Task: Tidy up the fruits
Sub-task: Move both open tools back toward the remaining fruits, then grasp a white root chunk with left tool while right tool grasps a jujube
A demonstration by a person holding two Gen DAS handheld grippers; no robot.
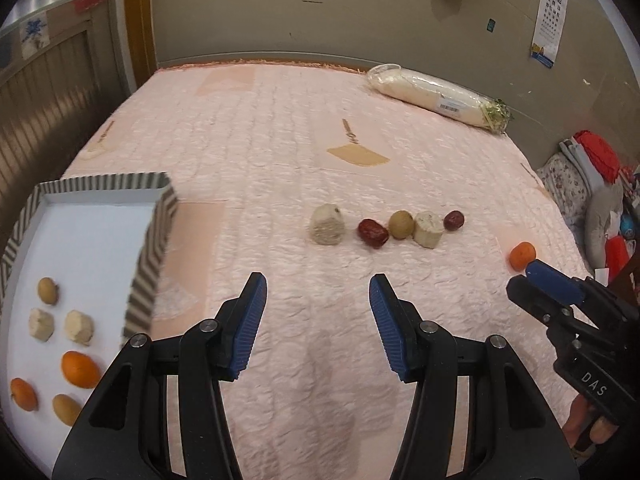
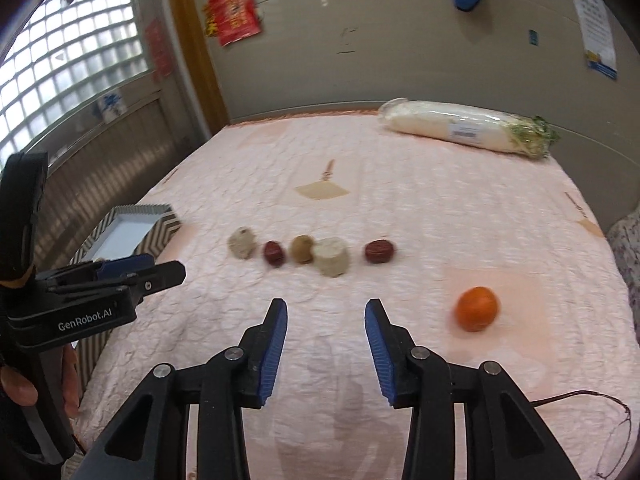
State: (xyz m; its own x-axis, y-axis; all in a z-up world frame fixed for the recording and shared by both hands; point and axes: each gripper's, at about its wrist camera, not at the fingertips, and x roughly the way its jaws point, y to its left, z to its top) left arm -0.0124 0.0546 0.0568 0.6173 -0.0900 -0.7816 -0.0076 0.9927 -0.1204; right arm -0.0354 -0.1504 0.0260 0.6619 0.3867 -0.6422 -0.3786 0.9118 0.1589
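A row of fruit pieces lies on the pink bedspread: a pale chunk [image 1: 327,230], a red date [image 1: 373,233], a brown round fruit [image 1: 401,224], another pale chunk [image 1: 428,229] and a second red date [image 1: 453,220]. An orange [image 2: 477,308] lies apart to the right. The striped tray [image 1: 152,264] at the left holds two oranges, two pale chunks and two brown fruits. My left gripper [image 1: 318,292] hangs open and empty, short of the row. My right gripper [image 2: 326,312] is also empty, its jaws opening, with the orange to its right.
A plastic-wrapped white radish [image 1: 436,94] lies at the bed's far right, by the wall. Piled clothes and bags [image 1: 592,184] crowd the right side of the bed. A thin dark cable [image 2: 600,400] curls on the bedspread near the right gripper.
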